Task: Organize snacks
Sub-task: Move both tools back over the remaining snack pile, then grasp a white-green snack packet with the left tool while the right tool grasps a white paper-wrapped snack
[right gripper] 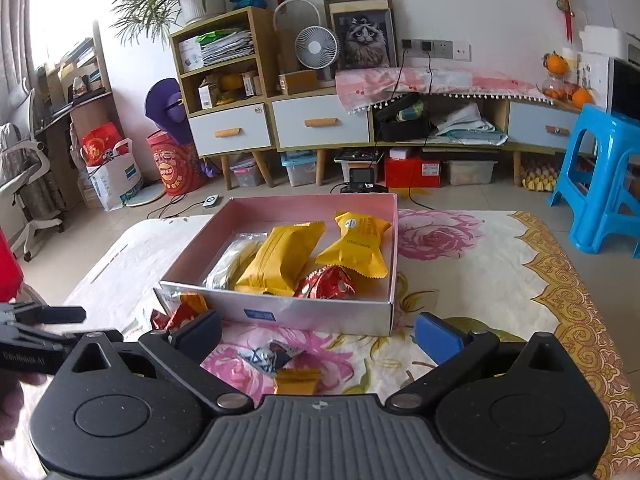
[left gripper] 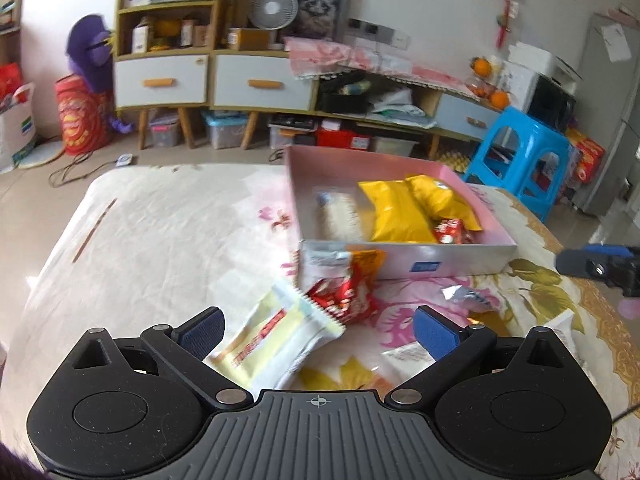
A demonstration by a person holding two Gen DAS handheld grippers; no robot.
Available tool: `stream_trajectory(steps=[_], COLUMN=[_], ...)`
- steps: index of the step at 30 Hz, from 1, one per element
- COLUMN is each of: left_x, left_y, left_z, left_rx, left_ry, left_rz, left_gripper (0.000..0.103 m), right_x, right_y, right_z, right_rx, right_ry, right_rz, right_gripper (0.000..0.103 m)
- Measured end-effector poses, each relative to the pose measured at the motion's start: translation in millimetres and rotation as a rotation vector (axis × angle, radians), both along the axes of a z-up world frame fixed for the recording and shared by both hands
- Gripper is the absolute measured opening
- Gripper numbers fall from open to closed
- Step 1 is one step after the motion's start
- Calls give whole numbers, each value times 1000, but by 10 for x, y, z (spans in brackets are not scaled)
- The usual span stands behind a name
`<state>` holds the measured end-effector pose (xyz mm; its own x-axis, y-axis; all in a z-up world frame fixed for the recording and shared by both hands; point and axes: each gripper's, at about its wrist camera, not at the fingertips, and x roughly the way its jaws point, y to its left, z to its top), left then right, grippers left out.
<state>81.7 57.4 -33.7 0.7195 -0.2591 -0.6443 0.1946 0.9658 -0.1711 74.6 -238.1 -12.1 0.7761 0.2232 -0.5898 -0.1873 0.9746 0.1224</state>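
**Snacks half in the box, both grippers spread**

Cream wrapper [left gripper: 276,340] with red lettering lies lowest in the left wrist frame, between the fingers of the left gripper [left gripper: 318,326], whose jaws stand spread and pinch nothing. Touching its upper corner is a red foil snack [left gripper: 346,298], and an orange-and-silver packet [left gripper: 348,260] leans against the front wall of the pink box [left gripper: 404,266] at centre frame.

From the right wrist, a small blue-and-white packet [right gripper: 268,356] and a gold one [right gripper: 298,380] lie just beside each other at lower centre, between the fingers of the right gripper [right gripper: 318,332], which is likewise spread wide and empty. Above them the box holds two yellow packs [right gripper: 282,260], one long and one squat [right gripper: 358,244], a red foil snack [right gripper: 326,282] against the front wall, and a clear bag [right gripper: 230,260] on the left side.

Everything rests on a floral cloth [right gripper: 460,264] covering the bench. A blue stool [right gripper: 600,176] stands at right of the frame, and a white-drawered cabinet [right gripper: 276,124] lines the wall across the upper middle, with a small fan [right gripper: 316,48] and a cat picture [right gripper: 366,38] on top.
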Motion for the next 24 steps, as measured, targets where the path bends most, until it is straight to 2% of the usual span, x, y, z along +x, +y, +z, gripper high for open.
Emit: stream_trajectory(steps=[4,7,15,18,24], left_x=[21,24,14,40,155], left_y=[99,133,169,210,370], left_z=[-144,-242,-419,-453,-569], left_rx=[-15,21,137,123,72], left_ry=[38,40,-39,-42,-22], left_rz=[23,11,-103,-123,-110], left_gripper=[101,101,101,101,99], right_x=[-84,-146,-343,-375,-388], right_y=[6,1,29,78,113], right_z=[-133,-244,-346,-386,-469], right_rx=[-51,-84,-84,-98,-137], right_ry=[12,49,89,92,99], right_rz=[29,40,79,94,103], right_gripper=[96,96,95,95,83])
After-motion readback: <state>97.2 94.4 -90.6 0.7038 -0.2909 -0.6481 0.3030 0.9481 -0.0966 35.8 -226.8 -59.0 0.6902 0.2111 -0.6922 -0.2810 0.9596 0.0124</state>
